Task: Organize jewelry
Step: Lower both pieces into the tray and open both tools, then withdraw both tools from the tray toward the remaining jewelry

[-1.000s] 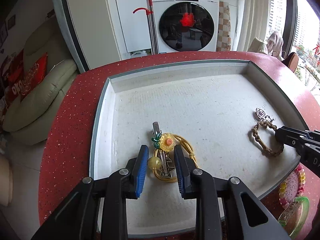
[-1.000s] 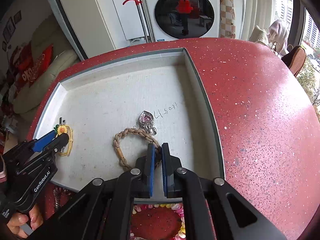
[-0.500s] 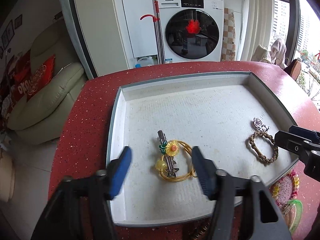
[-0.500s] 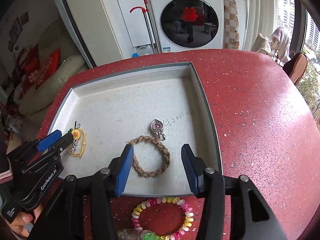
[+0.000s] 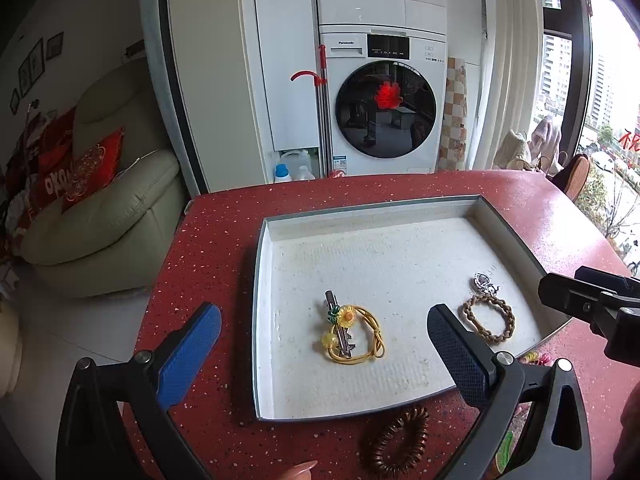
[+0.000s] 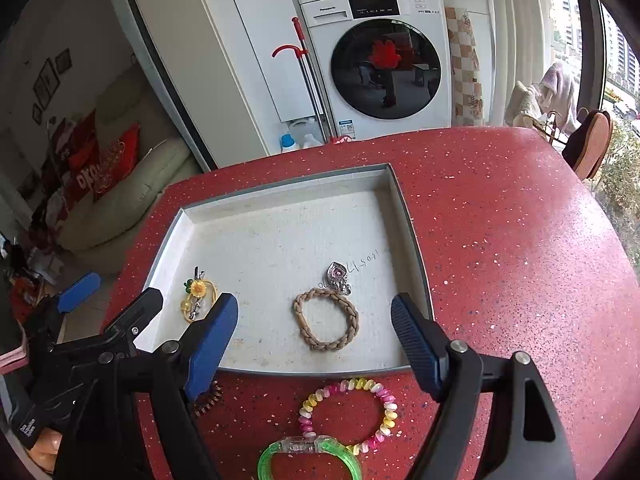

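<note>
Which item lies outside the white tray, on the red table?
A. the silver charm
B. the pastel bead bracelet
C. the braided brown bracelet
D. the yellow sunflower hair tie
B. The pastel bead bracelet lies on the red table, in front of the near rim of the white tray; the other three items lie inside the tray.

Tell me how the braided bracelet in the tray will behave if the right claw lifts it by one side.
The braided bracelet looks like soft woven cord, so it will probably sag into a drooping loop rather than hold its ring shape. It seems light. The metal charm at its far end is likely the heaviest part and may swing or drag on the tray.
</note>
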A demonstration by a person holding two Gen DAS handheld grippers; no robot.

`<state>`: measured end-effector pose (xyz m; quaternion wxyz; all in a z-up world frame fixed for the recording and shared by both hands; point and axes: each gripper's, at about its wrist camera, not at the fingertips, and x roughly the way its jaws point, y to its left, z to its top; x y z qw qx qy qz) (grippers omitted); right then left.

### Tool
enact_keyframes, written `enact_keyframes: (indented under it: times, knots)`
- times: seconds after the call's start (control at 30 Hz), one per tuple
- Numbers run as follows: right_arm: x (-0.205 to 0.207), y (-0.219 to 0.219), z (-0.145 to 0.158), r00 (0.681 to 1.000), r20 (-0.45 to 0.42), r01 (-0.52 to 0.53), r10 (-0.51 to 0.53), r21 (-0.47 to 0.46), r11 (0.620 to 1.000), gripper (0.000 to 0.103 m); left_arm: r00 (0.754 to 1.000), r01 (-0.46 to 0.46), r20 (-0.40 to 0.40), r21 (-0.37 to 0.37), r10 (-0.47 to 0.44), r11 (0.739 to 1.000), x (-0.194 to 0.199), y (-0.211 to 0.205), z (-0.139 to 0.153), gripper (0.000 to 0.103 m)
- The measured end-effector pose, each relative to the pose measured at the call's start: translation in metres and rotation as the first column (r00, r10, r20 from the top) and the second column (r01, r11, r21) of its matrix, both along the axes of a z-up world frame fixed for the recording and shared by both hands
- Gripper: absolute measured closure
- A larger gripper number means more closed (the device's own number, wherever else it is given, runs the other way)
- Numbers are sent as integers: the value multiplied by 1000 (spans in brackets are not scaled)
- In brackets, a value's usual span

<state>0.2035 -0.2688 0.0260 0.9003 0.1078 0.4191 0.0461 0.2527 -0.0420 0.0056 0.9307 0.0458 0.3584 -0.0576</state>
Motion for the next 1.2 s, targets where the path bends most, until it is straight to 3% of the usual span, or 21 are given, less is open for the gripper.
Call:
enact_keyframes:
  times: [0.3,0.67,0.9,1.2]
  knots:
    - [-29,1,23,998,57,-26,24,32,999,14,1000,25,-7,-69,-25,997,-35,9,10,0]
    - [-69,-5,34,991,135,-19,18,4,1000,14,998,-33,-50,-37,31,999,-69,22,-17,0]
    - [-84,-11,24,998,60,-31,30,23,999,14,992,-15,-128,-43,9,999,-81,23,-43,0]
    - [-105,-15,-17,997,-72,-38,38,-3,999,14,983,-27,-181,-51,18,998,-77,21,-58,0]
